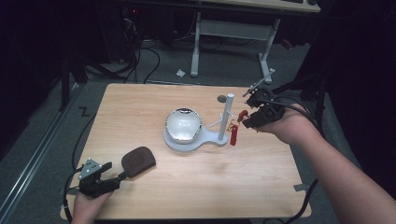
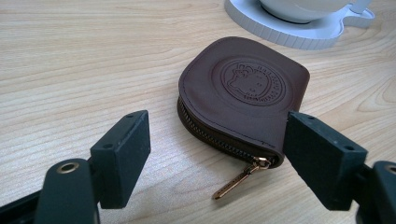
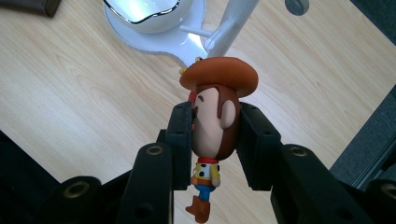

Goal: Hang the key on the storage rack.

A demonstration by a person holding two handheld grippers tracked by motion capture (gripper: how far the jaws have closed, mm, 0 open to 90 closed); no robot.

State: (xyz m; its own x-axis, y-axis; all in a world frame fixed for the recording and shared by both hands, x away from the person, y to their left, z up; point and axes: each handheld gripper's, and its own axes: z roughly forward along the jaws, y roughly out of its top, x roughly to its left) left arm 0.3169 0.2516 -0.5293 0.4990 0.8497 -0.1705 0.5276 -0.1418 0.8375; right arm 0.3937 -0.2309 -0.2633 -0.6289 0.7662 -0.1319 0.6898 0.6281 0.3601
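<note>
The right claw (image 3: 215,135) is clamped on the head of a small cowboy figure (image 3: 215,116), one pad on the face side and one on the back of the head; the hat sticks out above the pads and the legs dangle below them. In the high view this claw (image 1: 247,119) hangs above the bench (image 1: 140,102), with a red strap (image 1: 234,134) hanging just beside it. Right ahead of it stands a white post (image 1: 227,112) with side pegs, rising from a white stand (image 1: 187,142) that also carries a shiny bowl (image 1: 183,124).

The left claw (image 2: 217,154) is wide open and holds nothing. A brown zip pouch (image 2: 243,93) lies flat on the bench just ahead of its pads, nearer one pad, with its brass zip pull (image 2: 236,182) between them. The stand is well beyond the pouch.
</note>
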